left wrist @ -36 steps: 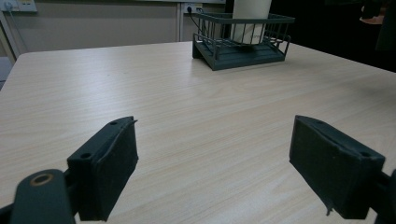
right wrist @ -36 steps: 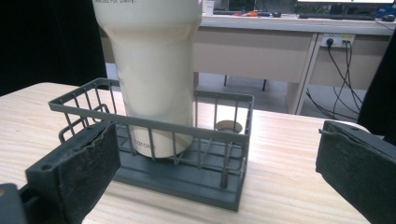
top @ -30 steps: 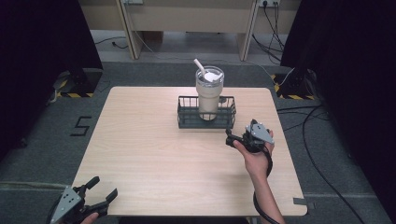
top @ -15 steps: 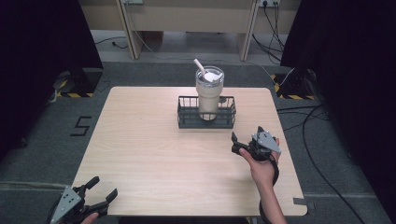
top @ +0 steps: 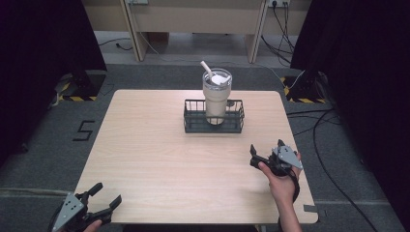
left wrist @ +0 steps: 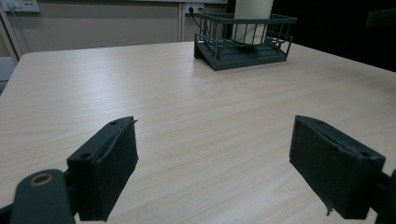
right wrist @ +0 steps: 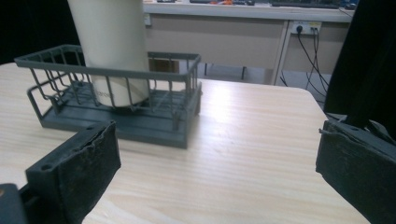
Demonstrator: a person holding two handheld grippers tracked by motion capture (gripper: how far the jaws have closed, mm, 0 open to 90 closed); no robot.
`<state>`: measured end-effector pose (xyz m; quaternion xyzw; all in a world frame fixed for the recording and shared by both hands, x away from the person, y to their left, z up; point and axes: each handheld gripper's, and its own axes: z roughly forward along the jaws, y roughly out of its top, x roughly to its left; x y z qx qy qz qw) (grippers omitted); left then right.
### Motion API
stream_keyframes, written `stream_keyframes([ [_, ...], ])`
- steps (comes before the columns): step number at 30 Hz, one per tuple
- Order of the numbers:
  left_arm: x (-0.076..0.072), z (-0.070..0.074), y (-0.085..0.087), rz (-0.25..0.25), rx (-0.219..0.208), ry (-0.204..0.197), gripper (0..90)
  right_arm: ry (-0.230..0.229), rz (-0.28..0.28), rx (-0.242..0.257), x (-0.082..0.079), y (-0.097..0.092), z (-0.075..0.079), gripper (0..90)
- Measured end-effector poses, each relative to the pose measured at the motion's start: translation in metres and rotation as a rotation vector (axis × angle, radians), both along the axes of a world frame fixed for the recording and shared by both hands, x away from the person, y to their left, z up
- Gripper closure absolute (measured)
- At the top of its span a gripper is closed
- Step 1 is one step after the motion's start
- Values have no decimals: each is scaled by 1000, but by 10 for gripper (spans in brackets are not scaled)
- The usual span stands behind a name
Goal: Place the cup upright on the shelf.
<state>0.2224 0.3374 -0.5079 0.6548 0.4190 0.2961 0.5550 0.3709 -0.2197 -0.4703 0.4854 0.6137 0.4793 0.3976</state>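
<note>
Right gripper (top: 265, 155) has drawn back from the basket toward lower right of frame; fingers (right wrist: 74, 175) spread apart, nothing between them. Left gripper (top: 107, 200) at lower-left bench (top: 154, 159) edge, fingers (left wrist: 105, 172) likewise wide apart. Cream tumbler (top: 216, 96) with straw stands upright inside dark wire basket (top: 212, 124), upper centre, well apart from both.

A tall cream tumbler (top: 216, 98) with a clear lid and a white straw stands upright inside a dark wire basket (top: 213, 123). The basket sits flat toward the far edge of the bench (top: 159, 159), roughly centred, the tumbler near its middle.
</note>
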Motion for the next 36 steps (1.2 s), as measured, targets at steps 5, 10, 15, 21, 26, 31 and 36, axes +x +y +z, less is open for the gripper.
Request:
stream_keyframes([
  [5, 0, 0, 0, 1, 1, 1, 146, 11, -16, 4, -7, -9, -7, 3],
  [10, 0, 0, 0, 3, 2, 1, 146, 17, -30, -7, -16, -19, -14, 4],
  [15, 0, 0, 0, 5, 1, 1, 146, 24, -42, -3, -24, -26, -22, 4],
  [21, 0, 0, 0, 2, 2, -2, 146, 16, -59, 5, -32, -32, -28, 5],
  [26, 0, 1, -1, -8, 0, -6, 146, 9, -75, 12, -37, -36, -31, 6],
  [31, 0, 1, -1, -13, 0, -10, 147, 7, -83, 28, -41, -38, -31, 9],
  [36, 0, 1, -2, -14, 5, -12, 146, 17, -81, 28, -42, -39, -34, 14],
])
